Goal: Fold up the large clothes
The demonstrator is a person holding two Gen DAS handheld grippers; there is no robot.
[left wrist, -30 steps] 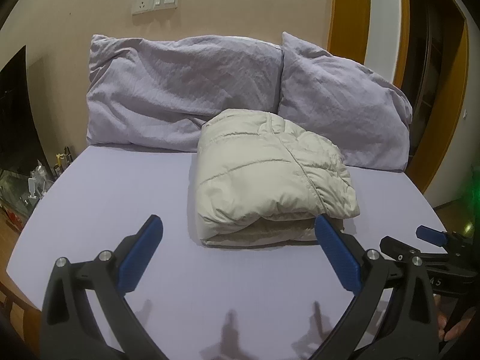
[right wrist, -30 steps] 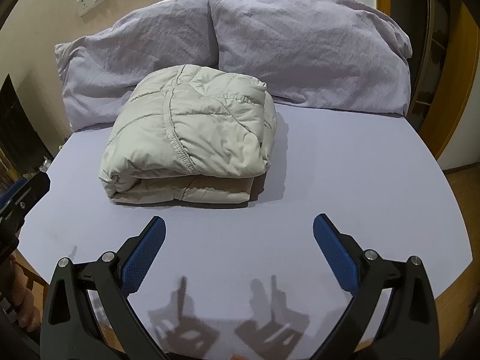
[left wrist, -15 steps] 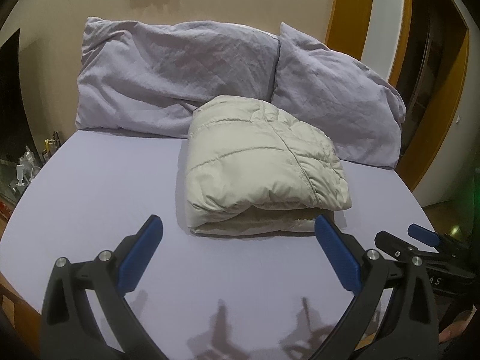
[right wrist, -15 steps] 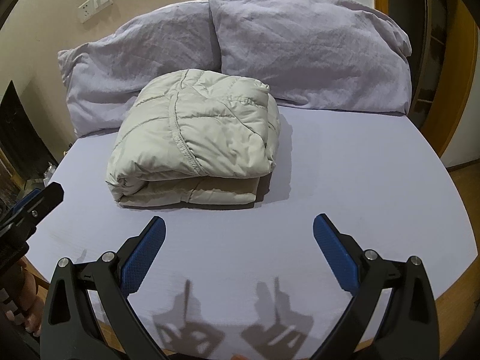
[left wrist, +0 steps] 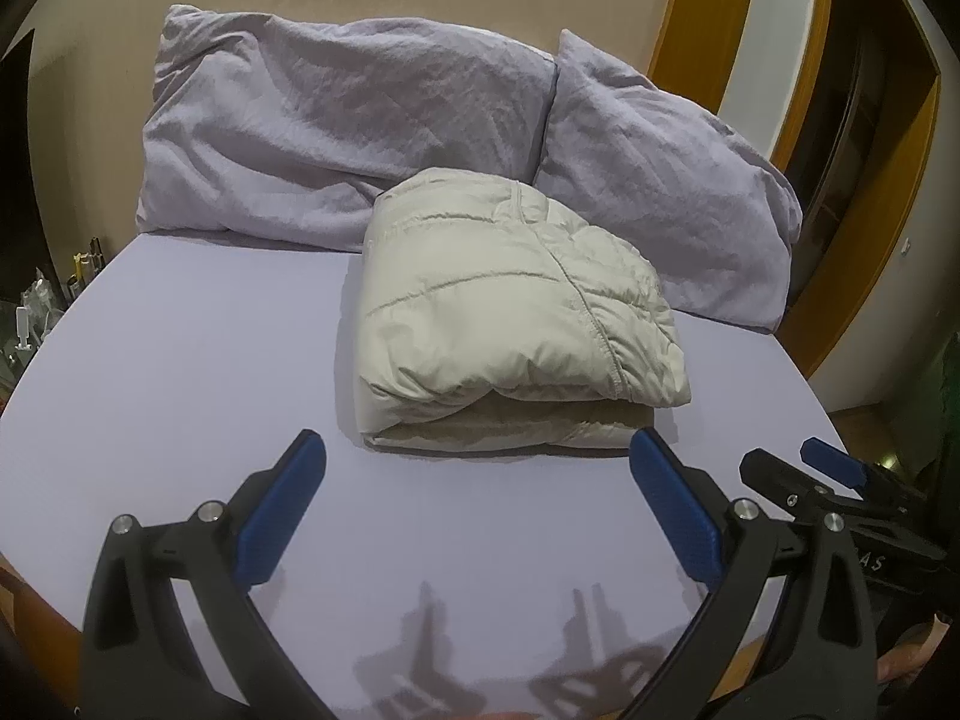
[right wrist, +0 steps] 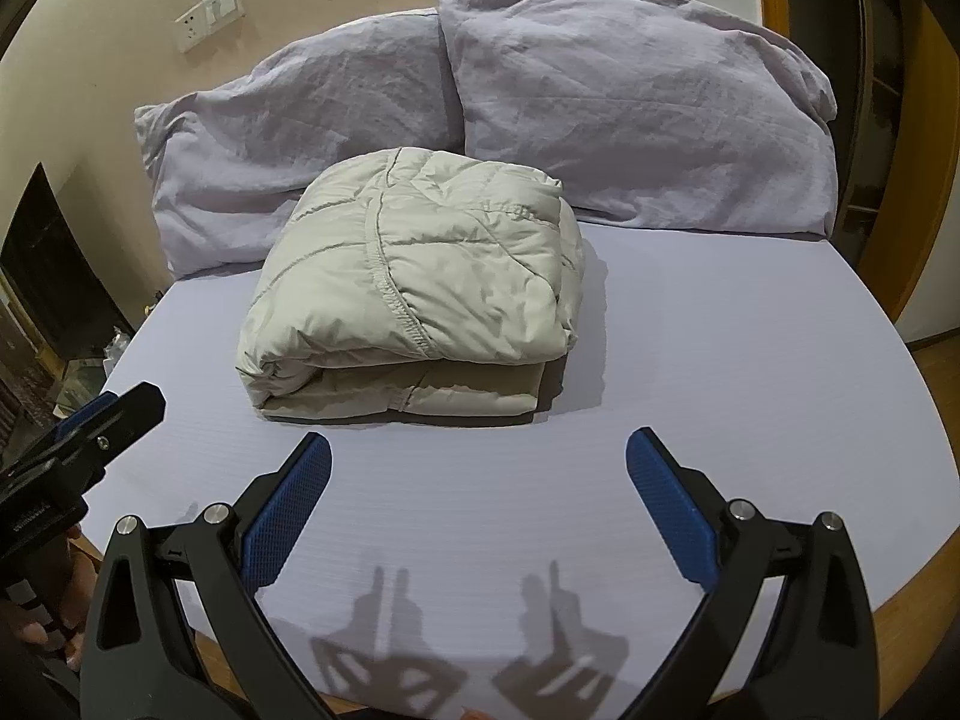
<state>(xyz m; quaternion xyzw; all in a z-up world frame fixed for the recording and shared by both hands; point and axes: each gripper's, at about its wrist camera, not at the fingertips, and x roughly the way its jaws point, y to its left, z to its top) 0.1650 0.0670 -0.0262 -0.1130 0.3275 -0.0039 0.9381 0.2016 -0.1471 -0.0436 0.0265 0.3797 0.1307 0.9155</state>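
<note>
- The beige quilted jacket (left wrist: 510,312) lay folded into a thick, squarish bundle on the lavender bed (left wrist: 180,360), its far edge just in front of the two pillows.
- The left pillow (left wrist: 336,138) and the right pillow (left wrist: 666,192) (both in crumpled lavender cases) leaned against the wall, touching each other.
- The left claw (left wrist: 477,468) stood wide, its blue pads apart and holding nothing, just short of the bundle's near edge.
- The right claw (right wrist: 477,468) was likewise spread wide and empty, near the bundle's front but not touching it.
- In the right wrist view the left claw (right wrist: 102,414) showed at the left edge, beside the bed; in the left wrist view the right claw (left wrist: 804,468) showed at the right edge.
- A socket plate (right wrist: 210,15) sat on the wall above the pillows.
- Shadows of both claws fell on the sheet near the bed's front edge.
</note>
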